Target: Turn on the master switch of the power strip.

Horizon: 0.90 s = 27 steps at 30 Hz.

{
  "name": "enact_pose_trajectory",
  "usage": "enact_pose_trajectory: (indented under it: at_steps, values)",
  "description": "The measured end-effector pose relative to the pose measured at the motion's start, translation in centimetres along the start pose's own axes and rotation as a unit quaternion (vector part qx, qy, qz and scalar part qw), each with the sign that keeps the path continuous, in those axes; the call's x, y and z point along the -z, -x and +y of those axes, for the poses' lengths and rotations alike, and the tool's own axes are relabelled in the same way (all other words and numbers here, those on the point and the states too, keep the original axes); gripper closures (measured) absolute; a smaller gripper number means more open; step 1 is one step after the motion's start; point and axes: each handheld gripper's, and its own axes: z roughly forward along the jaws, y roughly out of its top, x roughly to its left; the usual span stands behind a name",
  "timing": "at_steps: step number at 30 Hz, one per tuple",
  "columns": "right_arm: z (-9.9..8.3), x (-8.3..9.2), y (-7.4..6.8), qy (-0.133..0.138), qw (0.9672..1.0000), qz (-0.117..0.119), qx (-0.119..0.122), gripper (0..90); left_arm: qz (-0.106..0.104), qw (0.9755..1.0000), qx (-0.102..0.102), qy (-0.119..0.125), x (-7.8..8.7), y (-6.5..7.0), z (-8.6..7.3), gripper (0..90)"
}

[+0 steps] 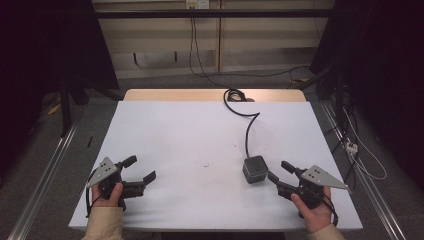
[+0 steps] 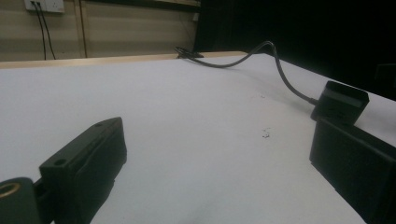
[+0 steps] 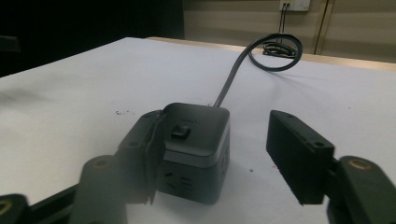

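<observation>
Grey and cube-shaped, the power socket [image 1: 255, 169] sits on the white worktop [image 1: 190, 135] toward the person's right, its dark cable [image 1: 248, 131] looping away to the far edge where it coils. That slack cable lets the cube rest flat and square, with a small button on its top face and socket holes on the side turned toward the right tool, as the right gripper view shows.

The right tool [image 1: 278, 172] is brought up close to the cube's near right corner, low over the worktop, in the right hand [image 1: 314, 212]. Its jaws stand wide apart, wider than the cube. In the right gripper view one jaw lies against or just beside the cube's side, though the blur there leaves contact unsure, while the other jaw stands well clear on the opposite side. Nothing is gripped. This looks like a lining-up for a grasp across the cube, which would need the tool pushed further forward and centred before closing.

The left tool [image 1: 141, 170] waits well apart on the person's left, held low in the left hand [image 1: 109, 196], jaws spread and empty. Its view looks across bare worktop toward the cube [image 2: 340, 103], probably kept back until needed.
</observation>
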Motion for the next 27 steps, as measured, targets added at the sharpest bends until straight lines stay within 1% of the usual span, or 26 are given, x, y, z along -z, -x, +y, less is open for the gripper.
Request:
enact_pose_trajectory:
  at_steps: [1,2,3,6,7,12,14,15,16,17,18,22,24,27]
  values:
    - [0.1,0.0,0.0,-0.002,1.0000,0.003,0.001,41.9,-0.001,1.0000,0.000,0.000,0.0,0.0,0.0,3.4]
    - [0.1,0.0,0.0,-0.002,1.0000,0.003,0.001,41.9,-0.001,1.0000,-0.001,0.000,-0.1,0.1,0.0,3.4]
    - [0.2,0.0,0.0,-0.003,1.0000,0.009,-0.001,45.8,-0.002,1.0000,-0.002,-0.001,-0.1,0.1,0.0,3.4]
    - [0.4,-0.1,-0.1,-0.003,0.9999,0.010,0.001,47.8,-0.003,1.0000,-0.002,-0.001,-0.1,0.1,0.0,3.4]
    - [0.5,-0.2,-0.2,-0.003,0.9999,0.016,0.001,53.2,-0.004,1.0000,-0.004,-0.002,-0.1,0.1,0.0,3.4]
    - [0.8,-0.5,-0.3,-0.007,0.9995,0.032,0.001,67.8,-0.003,1.0000,0.000,0.002,-0.1,0.1,0.0,3.4]
    - [0.9,-0.6,-0.3,-0.008,0.9994,0.035,-0.002,71.2,-0.002,1.0000,0.000,0.001,-0.1,0.0,0.0,3.4]
    - [0.9,-0.7,-0.4,-0.008,0.9993,0.035,-0.003,74.4,-0.003,1.0000,-0.002,-0.001,-0.1,0.0,0.0,3.4]
    - [0.9,-0.7,-0.4,-0.010,0.9992,0.039,-0.001,76.5,-0.003,1.0000,0.000,0.000,-0.1,0.0,0.0,3.4]
    - [0.9,-0.7,-0.4,-0.010,0.9992,0.039,-0.001,76.5,-0.003,1.0000,0.000,0.000,-0.1,0.0,0.0,3.4]
    - [1.0,-0.8,-0.5,-0.010,0.9989,0.045,-0.003,80.4,-0.003,1.0000,-0.002,0.000,-0.1,0.0,0.0,3.4]
    - [1.2,-1.1,-0.7,-0.015,0.9984,0.054,-0.003,85.4,-0.005,1.0000,-0.002,0.001,-0.1,0.1,0.0,3.5]
    - [1.3,-1.3,-0.8,-0.018,0.9983,0.055,-0.007,87.7,-0.006,1.0000,-0.005,-0.002,-0.1,0.0,0.0,3.4]
    - [1.3,-1.5,-0.8,-0.021,0.9981,0.058,-0.007,90.0,-0.007,1.0000,-0.003,-0.002,-0.2,0.0,0.0,3.4]
